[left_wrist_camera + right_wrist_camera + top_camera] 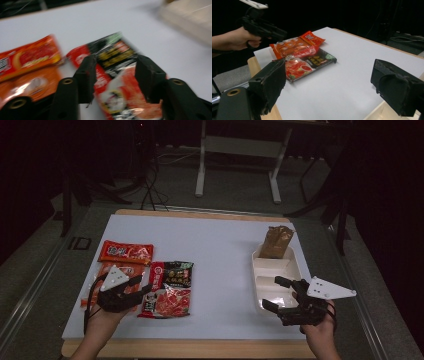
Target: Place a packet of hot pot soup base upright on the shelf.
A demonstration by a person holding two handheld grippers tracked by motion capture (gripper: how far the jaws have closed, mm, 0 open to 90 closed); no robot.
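Observation:
A black-and-red food packet [169, 287] [112, 50] [309, 63] lies flat near the table's front left. Left of it, a red packet [125, 252] [312, 37] and an orange one [107, 270] [292, 47] overlap. My left gripper [140, 286] [116, 67] [279, 33] hovers over the orange packet's near end, jaws apart and aimed at the black-and-red packet, gripping nothing. The left gripper view is motion-blurred. My right gripper [272, 292] [329, 75] stands wide open and empty at the near end of the white tray [295, 265].
A brown pouch [276, 241] leans in the tray's far compartment. The white table top [220, 245] has a wooden edge at the front. Beyond the table stand a white frame's legs [201, 170] and dark floor with cables.

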